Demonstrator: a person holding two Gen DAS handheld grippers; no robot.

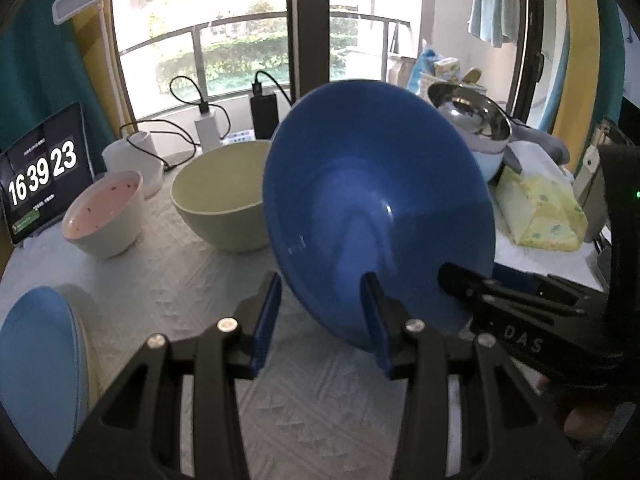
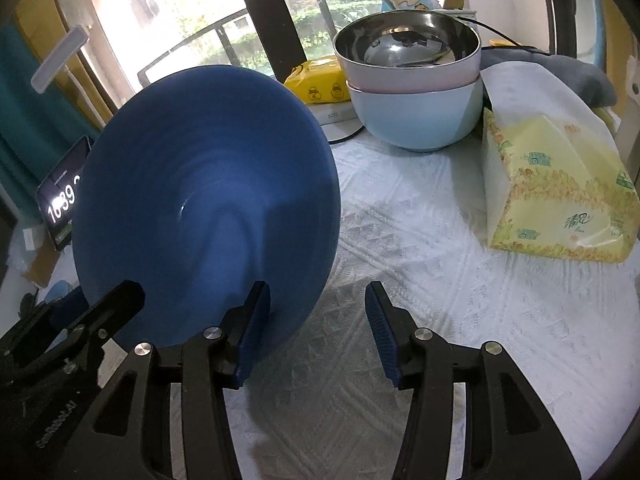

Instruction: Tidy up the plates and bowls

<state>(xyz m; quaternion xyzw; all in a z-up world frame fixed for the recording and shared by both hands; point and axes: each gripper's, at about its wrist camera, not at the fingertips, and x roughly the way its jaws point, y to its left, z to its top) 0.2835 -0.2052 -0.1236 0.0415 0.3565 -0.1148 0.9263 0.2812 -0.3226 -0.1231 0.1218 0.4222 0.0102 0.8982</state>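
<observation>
A wide window with a dark centre post and a curved balcony railing fills the 12 o'clock side of the room, greenery beyond it. Below lies the tabletop, covered in a white embossed cloth. The dark blue bowl is tipped steeply on its edge near the middle, its hollow facing both cameras. At 10 o'clock of it in the left view sits a pale green bowl, then a white bowl with a pink inside; light blue plates lie at 8 o'clock. A steel bowl nests in a light blue bowl at 1 o'clock, a tissue pack at 3 o'clock. The left hand-held gripper is spread, the bowl's lower rim between its fingers. The right hand-held gripper is spread too, its left pad at the rim.
</observation>
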